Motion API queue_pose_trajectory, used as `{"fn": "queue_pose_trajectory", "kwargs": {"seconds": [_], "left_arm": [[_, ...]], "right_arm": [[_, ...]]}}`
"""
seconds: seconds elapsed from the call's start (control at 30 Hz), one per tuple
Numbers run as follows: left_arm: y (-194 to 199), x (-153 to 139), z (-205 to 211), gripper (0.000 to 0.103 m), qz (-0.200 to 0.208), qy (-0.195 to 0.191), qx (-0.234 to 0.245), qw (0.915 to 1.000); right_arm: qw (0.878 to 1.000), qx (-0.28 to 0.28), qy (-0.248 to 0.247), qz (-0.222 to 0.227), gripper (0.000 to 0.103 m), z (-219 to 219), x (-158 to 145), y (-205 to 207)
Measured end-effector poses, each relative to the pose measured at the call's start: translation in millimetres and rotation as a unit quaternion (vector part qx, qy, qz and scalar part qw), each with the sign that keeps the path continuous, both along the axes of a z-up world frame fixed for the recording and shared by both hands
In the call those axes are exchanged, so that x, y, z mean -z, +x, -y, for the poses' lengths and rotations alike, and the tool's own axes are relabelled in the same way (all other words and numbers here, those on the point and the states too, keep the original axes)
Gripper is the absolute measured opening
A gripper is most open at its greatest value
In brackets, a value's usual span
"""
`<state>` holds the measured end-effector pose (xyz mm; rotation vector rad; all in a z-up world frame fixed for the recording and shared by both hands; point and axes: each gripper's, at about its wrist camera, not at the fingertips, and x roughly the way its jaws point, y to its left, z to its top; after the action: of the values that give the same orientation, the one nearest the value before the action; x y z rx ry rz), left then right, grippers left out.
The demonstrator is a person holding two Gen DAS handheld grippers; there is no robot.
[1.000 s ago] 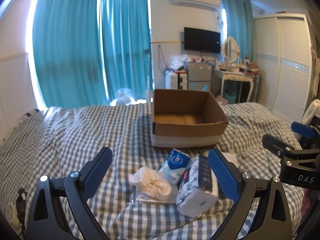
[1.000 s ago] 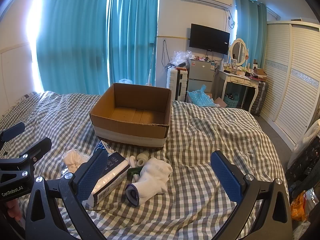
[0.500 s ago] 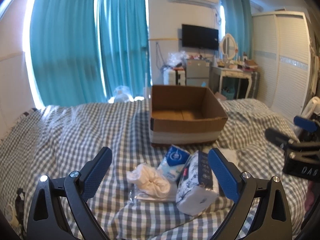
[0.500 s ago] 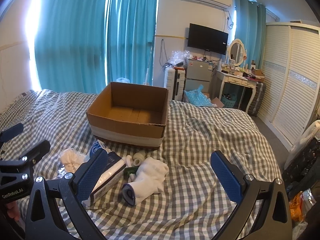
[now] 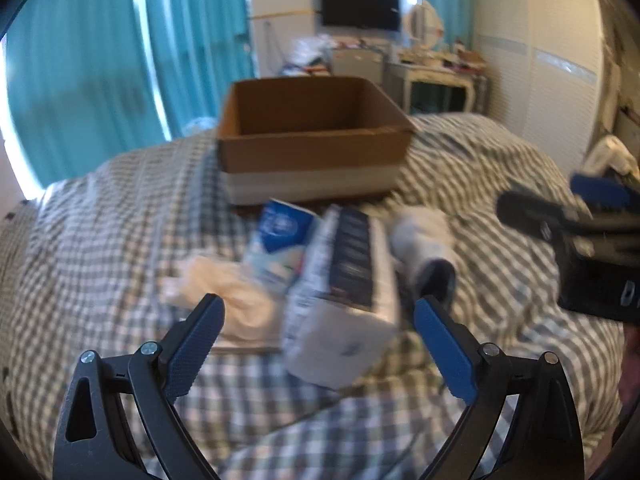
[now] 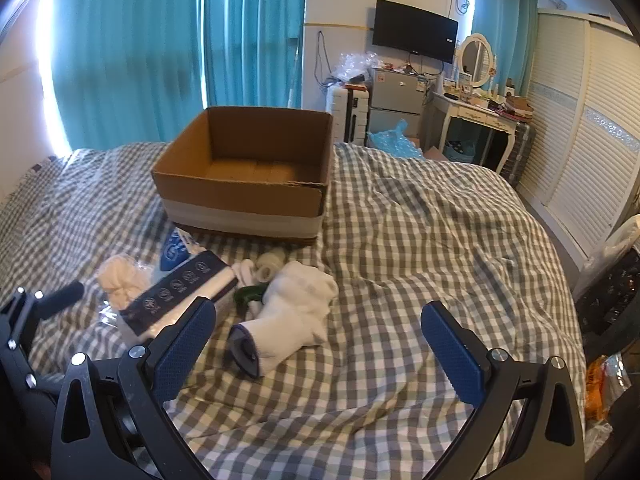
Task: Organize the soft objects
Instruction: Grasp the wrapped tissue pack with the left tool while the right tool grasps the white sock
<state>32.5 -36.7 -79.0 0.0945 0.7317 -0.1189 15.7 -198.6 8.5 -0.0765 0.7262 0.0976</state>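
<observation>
Soft objects lay in a loose cluster on the gingham-checked bedspread (image 6: pixel 420 232), just in front of an open cardboard box (image 6: pixel 244 200) that stood further up the bed, its flaps out of the way and its floor bare, apparently the place meant to receive them. The box sat near enough to the pile that each item would need only a short carry over its near wall. Largest in the pile was a long tissue pack with a dark printed face (image 5: pixel 348 272), lying lengthwise toward the left gripper (image 5: pixel 318 334), whose blue-padded jaws stood wide apart and empty, framing the pack's near end as if lined up to take it first; the left view was blurred, so finer detail there could not be read. Beside the pack on its right lay a bundle of white socks with a dark cuff (image 6: pixel 290 316), straight ahead of the right gripper (image 6: pixel 318 340), which was likewise spread wide and held nothing. Behind the long pack, propped against it, was a smaller blue-and-white tissue packet (image 5: pixel 280 236), touching or nearly touching the box wall. To its left lay a cream knotted cloth in a clear wrapper (image 6: pixel 120 280). Smallest were a roll of white bandage (image 6: pixel 268 266) and a green item (image 6: pixel 248 294), too small to identify, tucked between pack and socks.
</observation>
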Motion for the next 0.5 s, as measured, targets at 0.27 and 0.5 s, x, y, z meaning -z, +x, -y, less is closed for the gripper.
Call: {"fn": "queue_pose_trajectory", "kwargs": {"seconds": [0.27,0.5], "left_arm": [[14.7,28.2,17.4,0.044,-0.009,0.062,-0.009,0.9980],[3.8,4.4,-1.7,0.040,0.016,0.017,-0.018,0.9996]], "right_arm": [[1.000,0.006,-0.002,-0.025,0.103,0.3,10.3,8.9],[0.999,0.004,-0.006,-0.046,0.103,-1.1,23.2,17.3]]}}
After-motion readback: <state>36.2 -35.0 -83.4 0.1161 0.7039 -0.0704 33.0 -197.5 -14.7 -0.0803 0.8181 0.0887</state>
